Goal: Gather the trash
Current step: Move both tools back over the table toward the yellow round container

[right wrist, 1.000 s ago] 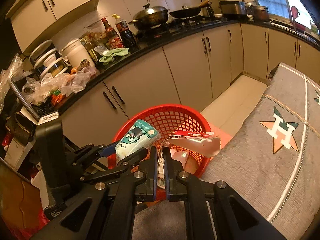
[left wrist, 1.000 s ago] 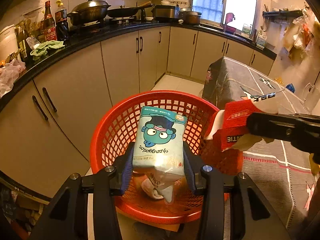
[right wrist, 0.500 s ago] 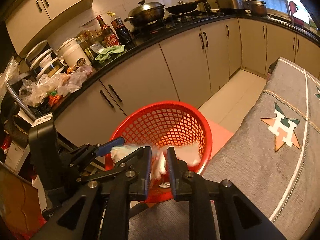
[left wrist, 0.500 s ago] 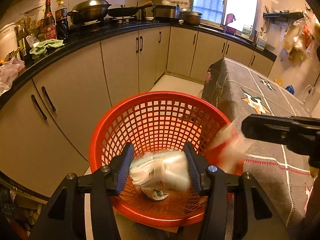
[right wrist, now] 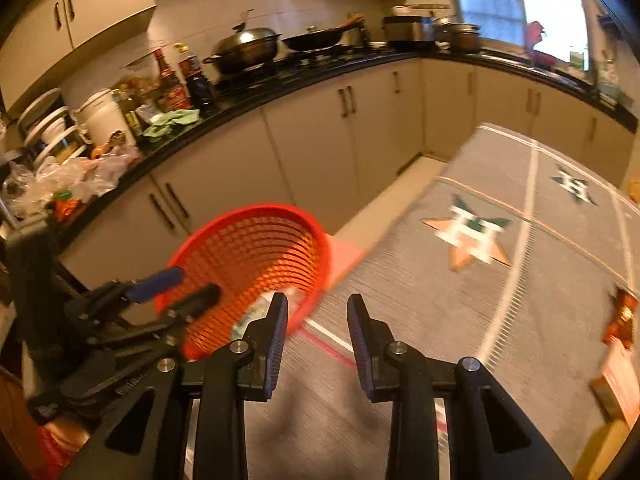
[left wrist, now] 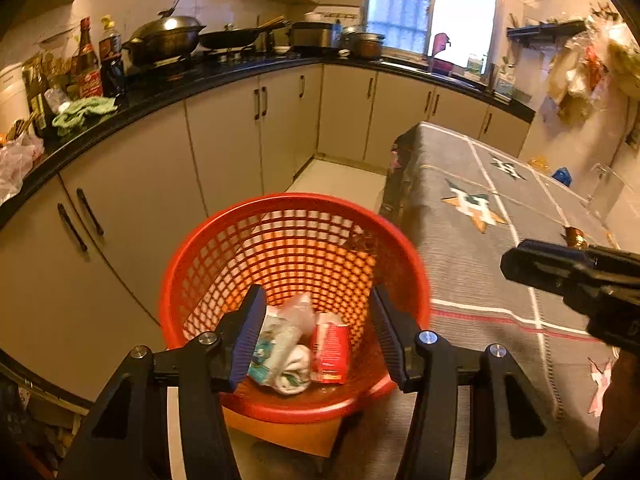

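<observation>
Changed since the earlier frames: snack bag [left wrist: 276,344] and red carton [left wrist: 330,346], then clamped above the red basket [left wrist: 224,240], are now lying at its bottom.

Left gripper [left wrist: 316,332]: jaws opening, nothing between the pads; the dropped trash is showing below and beyond them, inside the basket.

Right gripper [right wrist: 316,334]: jaws opening, empty; it is swinging off toward the grey tablecloth [right wrist: 500,300], basket rim [right wrist: 256,210] sitting ahead and left of its jaws.

Step in hand: release into basket done, by the look of it; return for more is beginning.

Next call: reaching the blurred wrappers [right wrist: 620,320] far right of the right jaws, jaws widening further.
</observation>
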A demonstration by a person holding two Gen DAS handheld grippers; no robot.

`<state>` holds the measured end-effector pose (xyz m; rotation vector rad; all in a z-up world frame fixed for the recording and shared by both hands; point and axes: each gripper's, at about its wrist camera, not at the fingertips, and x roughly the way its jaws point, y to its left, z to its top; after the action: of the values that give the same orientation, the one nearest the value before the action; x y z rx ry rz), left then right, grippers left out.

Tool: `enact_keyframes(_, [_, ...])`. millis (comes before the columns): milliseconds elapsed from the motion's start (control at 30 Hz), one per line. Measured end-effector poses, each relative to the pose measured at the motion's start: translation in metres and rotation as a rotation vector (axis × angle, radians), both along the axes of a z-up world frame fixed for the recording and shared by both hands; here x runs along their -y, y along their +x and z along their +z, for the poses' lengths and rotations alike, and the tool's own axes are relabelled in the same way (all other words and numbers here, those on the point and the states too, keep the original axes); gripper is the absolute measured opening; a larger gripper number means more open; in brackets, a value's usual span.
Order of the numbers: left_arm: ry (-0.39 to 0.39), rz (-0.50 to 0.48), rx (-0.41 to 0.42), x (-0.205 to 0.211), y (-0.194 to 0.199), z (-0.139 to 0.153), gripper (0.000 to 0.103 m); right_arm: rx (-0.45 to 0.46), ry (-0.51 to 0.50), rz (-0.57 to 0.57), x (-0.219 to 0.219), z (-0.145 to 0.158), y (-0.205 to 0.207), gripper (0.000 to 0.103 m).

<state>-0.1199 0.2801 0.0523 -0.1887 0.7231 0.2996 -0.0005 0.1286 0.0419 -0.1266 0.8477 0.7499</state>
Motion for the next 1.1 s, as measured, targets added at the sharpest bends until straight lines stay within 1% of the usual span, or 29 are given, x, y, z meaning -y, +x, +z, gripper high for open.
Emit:
enact_keyframes(167, [0.012,-0.054,0.009,0.029,0.002,0.006,0.053,-0.011,0.025,-0.107,0.047,0.004,-0.002,0.033])
enact_keyframes(333, [0.018,-0.121,0.005,0.063,0.008,0.006,0.053,-0.026,0.037,-0.186,0.095,0.007,-0.004,0.033])
enact_keyframes(433, [0.020,-0.158,-0.004,0.083,0.012,0.004,0.054,-0.023,0.022,-0.237,0.126,0.007,-0.007,0.046])
enact_keyframes(467, [0.020,-0.174,-0.007,0.090,0.014,0.003,0.054,-0.014,0.014,-0.253,0.136,0.006,-0.009,0.047])
enact_keyframes(533, [0.026,-0.204,-0.011,0.105,0.017,0.003,0.054,0.002,-0.022,-0.323,0.162,0.007,-0.011,0.047])
enact_keyframes(600, [0.031,-0.235,-0.015,0.119,0.020,0.002,0.054,0.004,-0.025,-0.380,0.190,0.007,-0.013,0.049])
enact_keyframes(667, [0.026,-0.261,-0.019,0.132,0.022,0.001,0.054,0.001,-0.025,-0.454,0.216,0.007,-0.014,0.057])
enact_keyframes(700, [0.027,-0.271,-0.021,0.137,0.022,-0.001,0.055,-0.001,-0.024,-0.492,0.231,0.006,-0.015,0.058])
enact_keyframes(767, [0.032,-0.291,-0.026,0.146,0.024,-0.003,0.055,-0.007,-0.026,-0.541,0.252,0.003,-0.015,0.064])
enact_keyframes(867, [0.031,-0.319,-0.035,0.159,0.027,-0.006,0.055,-0.033,-0.036,-0.560,0.267,-0.006,-0.014,0.066])
enact_keyframes(1000, [0.031,-0.343,-0.039,0.169,0.028,-0.008,0.055,-0.047,-0.054,-0.575,0.269,-0.015,-0.010,0.066])
enact_keyframes(1033, [0.030,-0.346,-0.040,0.171,0.028,-0.009,0.056,-0.043,-0.058,-0.577,0.267,-0.016,-0.009,0.070])
enact_keyframes(1067, [0.030,-0.349,-0.041,0.171,0.028,-0.009,0.056,-0.039,-0.065,-0.577,0.266,-0.017,-0.008,0.072])
enact_keyframes(1100, [0.029,-0.354,-0.043,0.172,0.028,-0.009,0.056,-0.040,-0.075,-0.579,0.266,-0.020,-0.008,0.072])
